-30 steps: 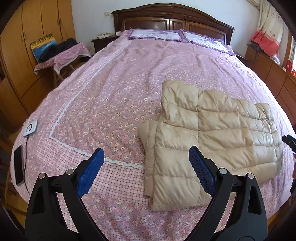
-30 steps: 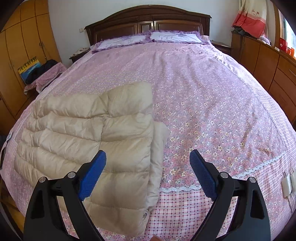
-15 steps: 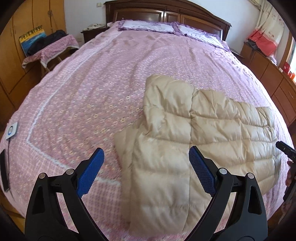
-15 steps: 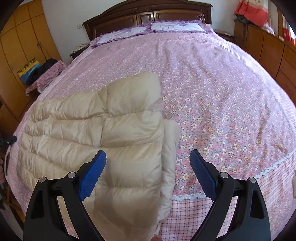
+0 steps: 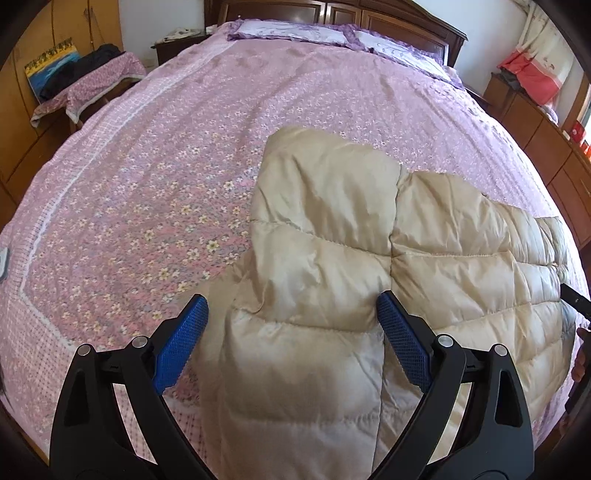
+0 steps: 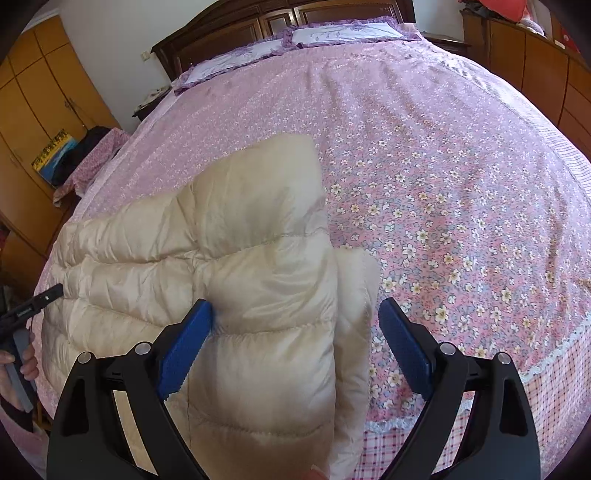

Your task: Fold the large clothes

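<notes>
A puffy beige quilted jacket (image 5: pixel 343 280) lay folded on the big bed with the pink flowered cover (image 5: pixel 155 192), near the foot edge. The left gripper (image 5: pixel 291 332) hung over one end of it, its blue fingers (image 5: pixel 181 343) spread wide, holding nothing. The right gripper (image 6: pixel 295 336) hung over the other end, spread wide too. Two purple-edged pillows (image 6: pixel 288 44) sat by the dark wooden headboard (image 6: pixel 229 29).

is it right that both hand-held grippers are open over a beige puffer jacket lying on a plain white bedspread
Not quite: the bedspread is pink and floral, as the left wrist view shows. The left hand-held gripper and right hand-held gripper are open over the beige puffer jacket.
</notes>
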Action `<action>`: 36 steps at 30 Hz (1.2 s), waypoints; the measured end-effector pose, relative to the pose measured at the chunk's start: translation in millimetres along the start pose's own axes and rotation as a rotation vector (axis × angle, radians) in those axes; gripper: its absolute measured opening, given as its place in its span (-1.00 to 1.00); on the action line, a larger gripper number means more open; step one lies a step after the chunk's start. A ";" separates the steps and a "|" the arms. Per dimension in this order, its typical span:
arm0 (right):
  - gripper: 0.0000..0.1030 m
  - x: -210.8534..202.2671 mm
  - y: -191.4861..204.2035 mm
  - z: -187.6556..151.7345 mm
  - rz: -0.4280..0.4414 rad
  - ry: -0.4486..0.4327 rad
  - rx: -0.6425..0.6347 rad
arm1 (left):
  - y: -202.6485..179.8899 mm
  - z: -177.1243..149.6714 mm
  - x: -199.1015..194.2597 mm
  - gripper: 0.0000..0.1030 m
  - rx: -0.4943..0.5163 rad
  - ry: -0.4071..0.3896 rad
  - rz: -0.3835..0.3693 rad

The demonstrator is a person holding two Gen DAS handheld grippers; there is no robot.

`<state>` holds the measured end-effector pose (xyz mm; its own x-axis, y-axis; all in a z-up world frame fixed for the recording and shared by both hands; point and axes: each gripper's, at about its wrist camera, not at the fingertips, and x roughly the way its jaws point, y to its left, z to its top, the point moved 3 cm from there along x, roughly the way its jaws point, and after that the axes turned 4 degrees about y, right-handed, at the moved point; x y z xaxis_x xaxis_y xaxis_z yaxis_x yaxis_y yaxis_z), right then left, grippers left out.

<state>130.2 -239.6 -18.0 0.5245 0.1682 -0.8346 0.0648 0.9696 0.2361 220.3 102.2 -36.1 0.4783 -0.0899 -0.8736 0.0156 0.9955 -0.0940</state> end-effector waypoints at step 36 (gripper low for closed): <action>-0.09 45.5 4.5 16.6 -0.073 -0.037 0.000 | -8.6 39.0 51.9 -0.41 -0.002 -0.011 0.014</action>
<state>168.4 -230.5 -46.7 0.5496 0.0901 -0.8306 0.1038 0.9791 0.1749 279.2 90.2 -62.1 0.4878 -0.0761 -0.8696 0.0071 0.9965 -0.0833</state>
